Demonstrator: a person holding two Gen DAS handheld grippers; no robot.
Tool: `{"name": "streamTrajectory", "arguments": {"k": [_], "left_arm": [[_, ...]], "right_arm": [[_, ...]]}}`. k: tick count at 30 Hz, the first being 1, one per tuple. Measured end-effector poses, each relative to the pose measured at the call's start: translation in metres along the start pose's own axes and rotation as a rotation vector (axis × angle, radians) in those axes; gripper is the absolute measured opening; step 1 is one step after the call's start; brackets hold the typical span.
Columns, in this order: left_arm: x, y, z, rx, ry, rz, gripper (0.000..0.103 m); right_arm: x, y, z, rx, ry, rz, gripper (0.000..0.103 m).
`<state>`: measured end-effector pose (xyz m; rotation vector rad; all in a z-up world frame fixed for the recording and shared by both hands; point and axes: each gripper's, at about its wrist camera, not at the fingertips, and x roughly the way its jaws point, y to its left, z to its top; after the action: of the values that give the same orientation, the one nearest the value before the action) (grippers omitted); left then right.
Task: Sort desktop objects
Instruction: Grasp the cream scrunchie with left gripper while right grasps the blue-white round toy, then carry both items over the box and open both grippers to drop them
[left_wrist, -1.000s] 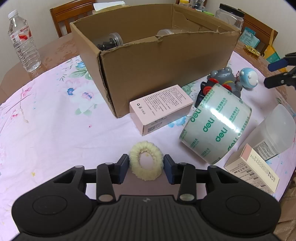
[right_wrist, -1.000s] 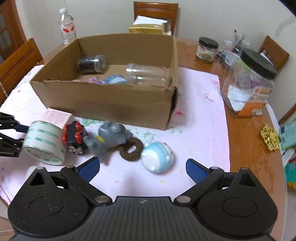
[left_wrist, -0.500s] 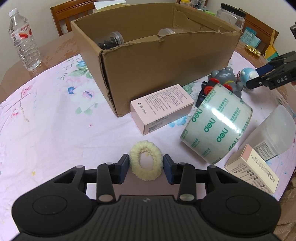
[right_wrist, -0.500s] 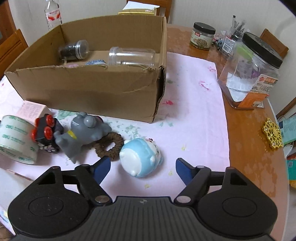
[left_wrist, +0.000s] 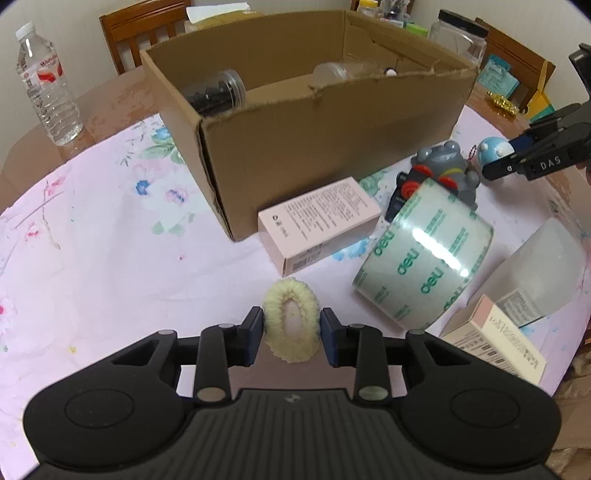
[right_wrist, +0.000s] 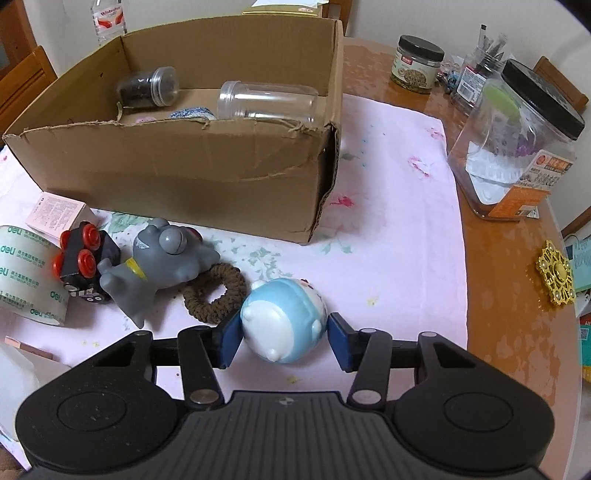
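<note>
pink floral cloth (right_wrist: 399, 258), brown scrunchie (right_wrist: 214, 295) touching blue toy (right_wrist: 284, 317)

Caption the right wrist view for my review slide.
Right gripper shut on blue toy beside brown hair tie, cardboard box behind.

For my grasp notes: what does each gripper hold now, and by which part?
Left gripper: the cream fluffy hair ring, by its two outer sides. Right gripper: the round blue-and-white toy figure, by its two sides.
</note>
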<state>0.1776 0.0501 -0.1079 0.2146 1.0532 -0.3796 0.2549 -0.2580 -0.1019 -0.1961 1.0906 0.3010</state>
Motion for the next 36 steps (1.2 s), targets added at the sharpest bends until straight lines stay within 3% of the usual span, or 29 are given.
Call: {"name": "streamTrajectory", "arguments": {"k": [16,20,24,27,32,36], "left_arm": [[-0.052,-0.007,0.028,0.039,-0.055,-0.014,0.032],[-0.056,-0.008,0.033,0.034,-0.061,-0.022,0.032],[-0.060,-0.010,0.035,0.044,-0.071,-0.022,0.032],[-0.061,-0.010,0.035,0.037,-0.071,-0.024,0.032],[-0.060,-0.010,0.037,0.038,-0.064,-0.029,0.032],[-0.065,-0.013,0.041,0.044,-0.074,-0.036,0.032]], "right_arm": [[-0.052,0.006,0.016,-0.108,-0.066,0.015,0.053],[-0.041,0.003,0.015,-0.096,-0.050,0.012,0.055],[-0.026,0.000,0.006,-0.061,-0.006,0.022,0.068],[-0.018,-0.001,-0.004,-0.061,0.019,0.025,0.070],[-0.012,0.003,-0.006,-0.052,0.027,0.056,0.069],[-0.006,0.012,-0.006,-0.079,0.051,0.057,0.060]]}}
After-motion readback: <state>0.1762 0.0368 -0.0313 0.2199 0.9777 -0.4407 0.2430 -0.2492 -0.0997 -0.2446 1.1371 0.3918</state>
